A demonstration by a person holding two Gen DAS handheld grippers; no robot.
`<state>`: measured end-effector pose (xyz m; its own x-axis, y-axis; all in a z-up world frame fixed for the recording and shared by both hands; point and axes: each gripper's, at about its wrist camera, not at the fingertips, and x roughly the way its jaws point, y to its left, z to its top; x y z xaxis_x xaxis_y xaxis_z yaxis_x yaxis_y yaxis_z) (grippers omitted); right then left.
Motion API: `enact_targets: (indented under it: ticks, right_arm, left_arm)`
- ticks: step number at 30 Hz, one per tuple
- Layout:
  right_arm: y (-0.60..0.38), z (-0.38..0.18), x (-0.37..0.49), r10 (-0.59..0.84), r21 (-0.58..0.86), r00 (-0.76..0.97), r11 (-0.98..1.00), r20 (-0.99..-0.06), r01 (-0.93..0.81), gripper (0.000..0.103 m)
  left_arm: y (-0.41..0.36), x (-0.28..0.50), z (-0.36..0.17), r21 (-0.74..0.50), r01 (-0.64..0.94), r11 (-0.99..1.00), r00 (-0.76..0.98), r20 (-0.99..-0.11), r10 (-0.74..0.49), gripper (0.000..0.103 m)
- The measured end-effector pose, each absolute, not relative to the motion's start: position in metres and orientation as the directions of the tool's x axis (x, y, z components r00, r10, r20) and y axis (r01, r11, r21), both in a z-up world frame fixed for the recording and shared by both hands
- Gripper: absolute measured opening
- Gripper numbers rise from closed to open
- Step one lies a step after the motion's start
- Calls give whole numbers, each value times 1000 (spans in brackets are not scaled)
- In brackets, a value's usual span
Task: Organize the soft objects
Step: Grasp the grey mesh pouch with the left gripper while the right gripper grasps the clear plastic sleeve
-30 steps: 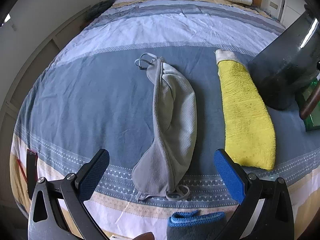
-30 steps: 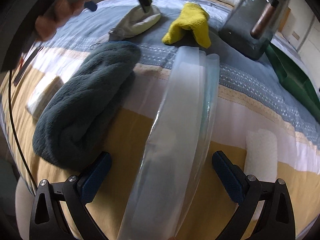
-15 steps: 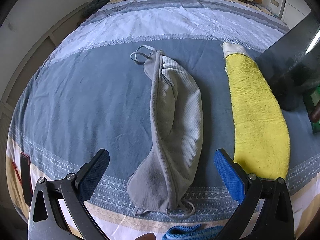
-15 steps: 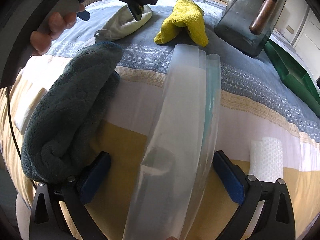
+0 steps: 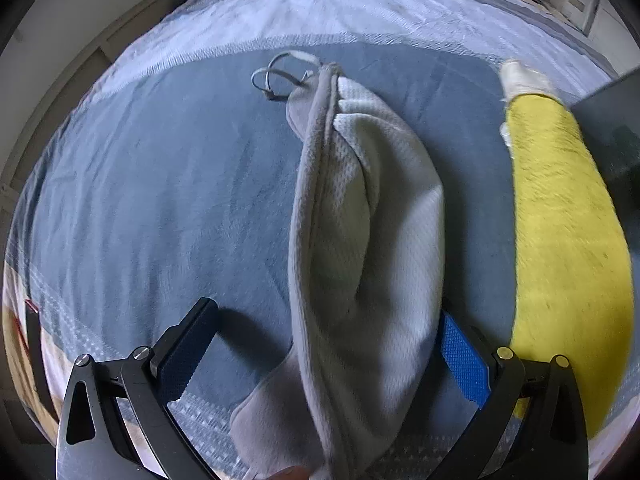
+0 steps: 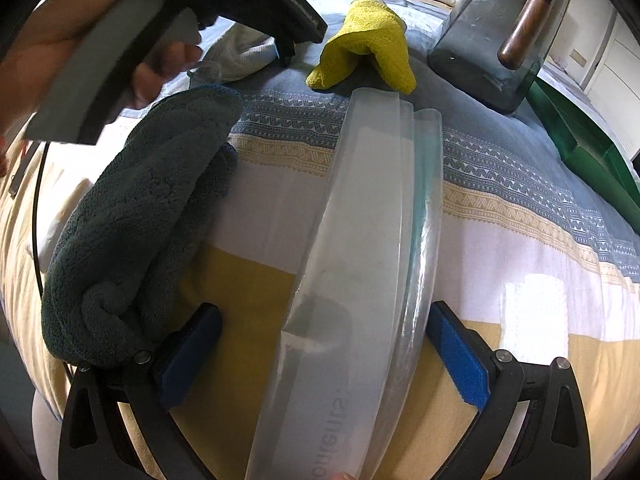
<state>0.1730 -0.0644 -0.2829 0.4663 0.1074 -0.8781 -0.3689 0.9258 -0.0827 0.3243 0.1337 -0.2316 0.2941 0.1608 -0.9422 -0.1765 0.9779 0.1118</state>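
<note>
the left gripper (image 5: 320, 360) is low over the bed (image 5: 160, 200), jaws spread wide and astride the near end of the grey cloth pouch (image 5: 360, 240). the right pad looks to be touching the pouch's edge; the left pad stands apart from it over bare blue cover. nothing is clamped yet. the pouch lies lengthwise on the blue band of the cover, its cord loops (image 5: 280, 72) at the far end, toward the head of the bed. just beside it, on the right, lies the yellow towel (image 5: 568, 240), and past that a dark glass container (image 5: 616, 128).

the right gripper (image 6: 320, 360) hangs nearer the foot edge of the bed, jaws equally wide, with a clear plastic zip bag (image 6: 360, 240) running up between them. whether the bag is pinched somewhere below the frame or merely lies there, i cannot tell; the pads themselves do not press it. the dark teal towel (image 6: 140, 220) sits rolled just to the left of that gripper, touching its left arm.

risks, as i judge them: the pouch is off-centre in the left jaws, so closing may catch only one layer, or a fold of bed cover along with it, and the pouch could slide out on the lift. the right pad is also near the yellow towel and might drag it. the trailing loops may snag. the bag looks slack, so its mouth may not stay open for loading.
</note>
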Motion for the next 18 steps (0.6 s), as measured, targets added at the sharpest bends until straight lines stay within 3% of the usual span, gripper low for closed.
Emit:
enact_targets:
  ticks: [3,8,13,15,17,18]
  right_arm:
    - [-64,-283,170,109,-85,473,925,-874,-370,102]
    - [-59,-280,163,114,-101,490,915,-864,-391,86]
    - [-54,-278,160,134,-85,480,909,-867,-407,77]
    - [-55,-276,159,136,-85,483,909,-865,-407,68]
    - [-51,-273,156,150,-83,483,901,-863,-426,47]
    - [-53,-272,156,159,-79,482,896,-862,-437,42]
  left_arm:
    - [138,327,-236,94,-194,977,292,-945,149,102]
    - [138,329,-238,100,-190,977,299,-942,155,102]
    - [142,329,-238,97,-188,977,304,-941,152,102]
    - [142,328,-238,90,-187,978,307,-941,145,97]
    - [139,326,-238,80,-182,980,313,-940,134,92]
    - [138,325,-237,73,-180,981,315,-941,127,87]
